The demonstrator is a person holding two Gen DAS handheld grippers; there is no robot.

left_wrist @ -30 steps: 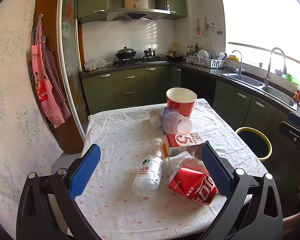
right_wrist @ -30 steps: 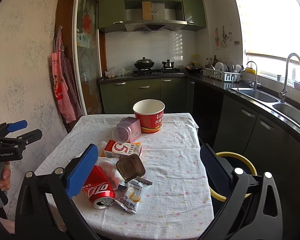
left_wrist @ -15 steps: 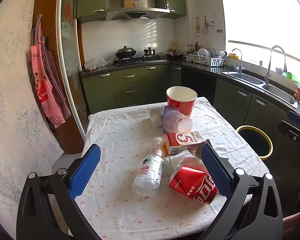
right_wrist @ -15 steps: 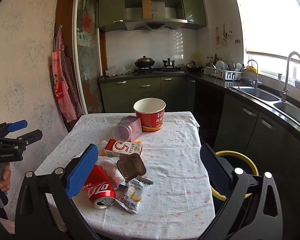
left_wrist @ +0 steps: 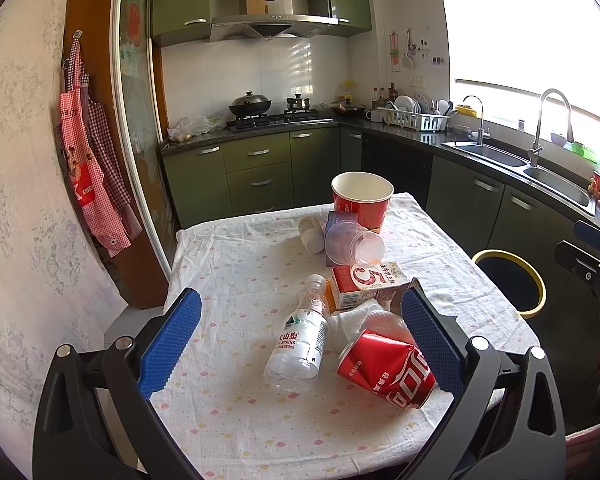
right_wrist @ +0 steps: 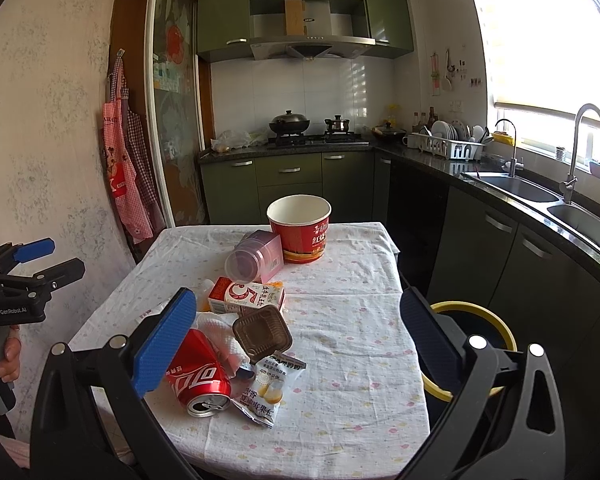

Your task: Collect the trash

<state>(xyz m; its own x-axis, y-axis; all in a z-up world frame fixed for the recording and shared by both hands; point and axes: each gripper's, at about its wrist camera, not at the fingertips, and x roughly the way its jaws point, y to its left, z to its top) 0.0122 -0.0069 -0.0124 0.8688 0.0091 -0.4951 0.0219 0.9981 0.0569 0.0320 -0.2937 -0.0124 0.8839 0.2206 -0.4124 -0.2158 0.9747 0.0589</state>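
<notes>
Trash lies on a cloth-covered table (left_wrist: 228, 280): a crushed red cola can (left_wrist: 386, 368) (right_wrist: 198, 380), a clear water bottle (left_wrist: 300, 340), a red-and-white milk carton (left_wrist: 366, 284) (right_wrist: 246, 296), white tissue (left_wrist: 364, 320), a clear plastic cup on its side (left_wrist: 352, 244) (right_wrist: 246, 262), a red paper bowl (left_wrist: 362, 200) (right_wrist: 300, 228), a brown plastic tray (right_wrist: 262, 332) and a snack wrapper (right_wrist: 266, 390). My left gripper (left_wrist: 296, 344) is open above the near edge, over the bottle and can. My right gripper (right_wrist: 296, 340) is open and empty above the near right part.
A black bin with a yellow rim (left_wrist: 508, 280) (right_wrist: 472, 344) stands on the floor to the right of the table. Green kitchen cabinets and a counter with a sink (right_wrist: 540, 196) run along the back and right. Aprons (left_wrist: 88, 176) hang on the left wall.
Almost nothing has changed. Both grippers stay open and hover in nearly the same place; the trash has not moved.
</notes>
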